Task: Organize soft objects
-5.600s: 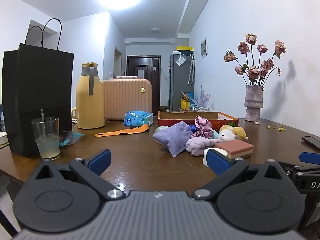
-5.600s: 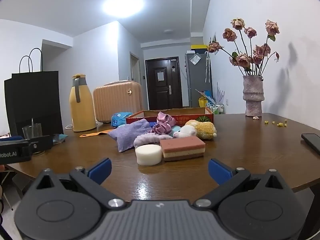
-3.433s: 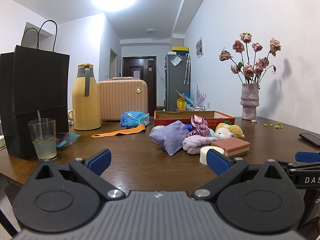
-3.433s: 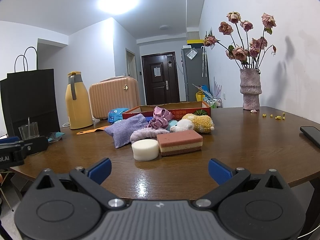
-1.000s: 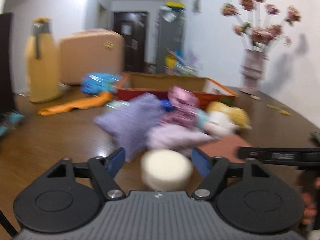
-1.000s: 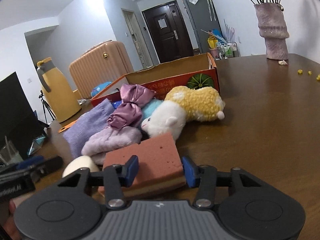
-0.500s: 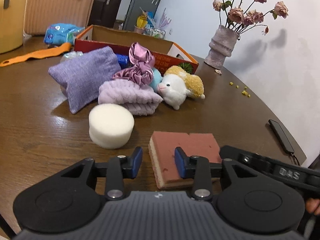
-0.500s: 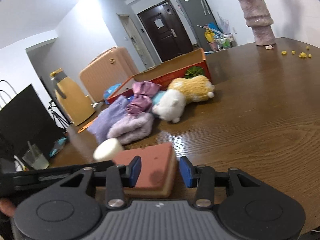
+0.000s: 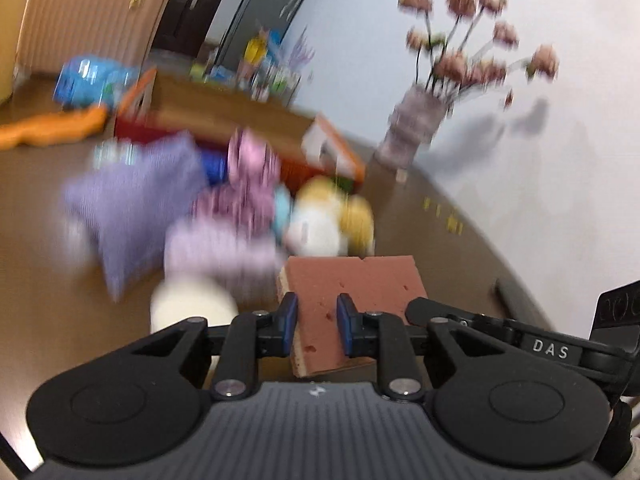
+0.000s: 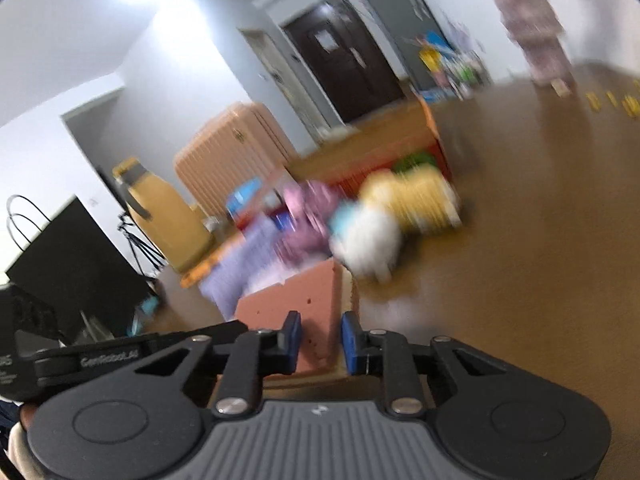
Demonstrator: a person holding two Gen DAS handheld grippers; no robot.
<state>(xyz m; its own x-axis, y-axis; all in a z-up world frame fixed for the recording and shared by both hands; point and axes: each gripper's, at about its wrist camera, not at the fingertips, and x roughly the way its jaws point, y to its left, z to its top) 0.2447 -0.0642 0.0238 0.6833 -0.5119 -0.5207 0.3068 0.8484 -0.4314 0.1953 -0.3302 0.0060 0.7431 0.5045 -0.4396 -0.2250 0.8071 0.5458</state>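
Broadly, a brown wooden desk (image 9: 48, 248) filling both blurred wrist views, with white walls behind. At its far side, a ribbed peach suitcase (image 9: 84, 16), a black paper bag (image 10: 72, 268) and a yellow thermos jug (image 10: 164, 220) off to the left. Next, a shallow orange-red cardboard box (image 9: 240, 120), open at the top, with a vase of dried pink roses (image 9: 416, 128) beyond its right end. Just in front of the box, a heap of soft things: a purple star-shaped cushion (image 9: 132, 200), a folded lilac cloth (image 9: 216, 248), a pink satin scrunchie (image 9: 252, 164), and a white and yellow plush toy (image 9: 332, 220). Nearer, just left of the gripper fingers, a round white sponge (image 9: 192, 304).

Closest, a rectangular terracotta sponge (image 9: 352, 284) with a pale lower layer, pinched from both sides and tilted; whether clear of the desk, hard to tell. Left gripper (image 9: 316, 324) clamped on the sponge's left part, blue pads pressed into it, jaws having just been closing. Right gripper (image 10: 320, 340) likewise squeezed onto the right part of the same sponge, jaws having just been closing. Each black gripper body visible at the edge of the other's view. Small yellow crumbs (image 10: 612, 100) scattered near the vase, too blurred to identify.
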